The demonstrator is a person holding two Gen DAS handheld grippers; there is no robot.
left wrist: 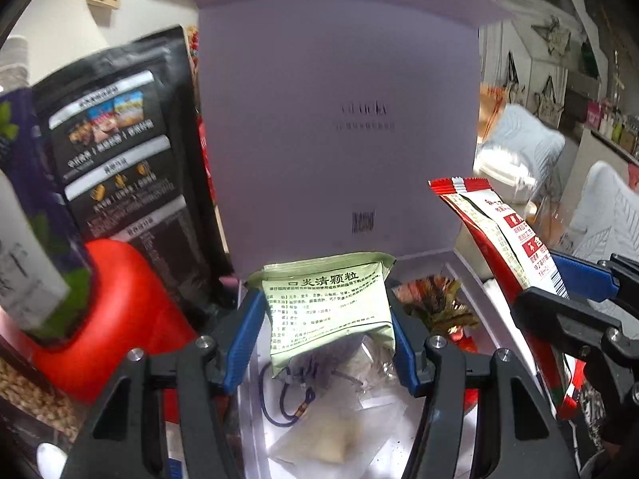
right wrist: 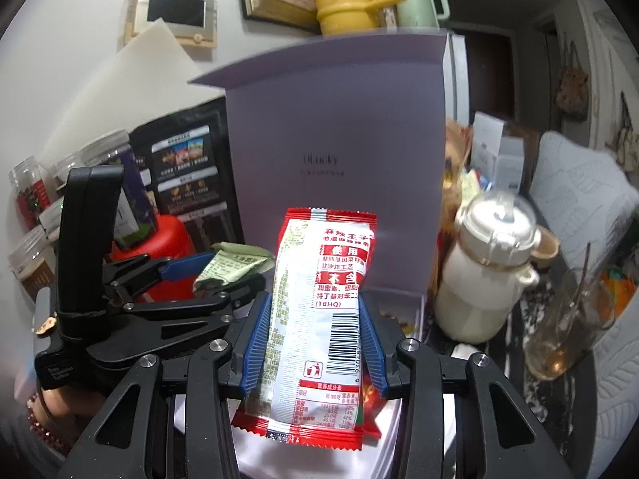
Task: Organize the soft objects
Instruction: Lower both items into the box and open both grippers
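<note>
Both grippers, left gripper [left wrist: 325,315] and right gripper [right wrist: 315,339], have black linkages, silver screws and ribbed blue jaws.

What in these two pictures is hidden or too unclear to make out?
- Left wrist view: the lower half of the green sachet is hidden between the left gripper and its fingers.
- Left wrist view: the box floor is covered by pouches, so its full contents are unclear.
- Right wrist view: the red snack packet, clamped in the right gripper, hides the box interior.
- Both views: the small print on the box lid is blurred.

Pale green sachet [left wrist: 327,303] with black print at centre, red-and-white striped packet [right wrist: 319,319], lilac box lid [left wrist: 339,139], blue-padded tongs [left wrist: 323,335].
</note>
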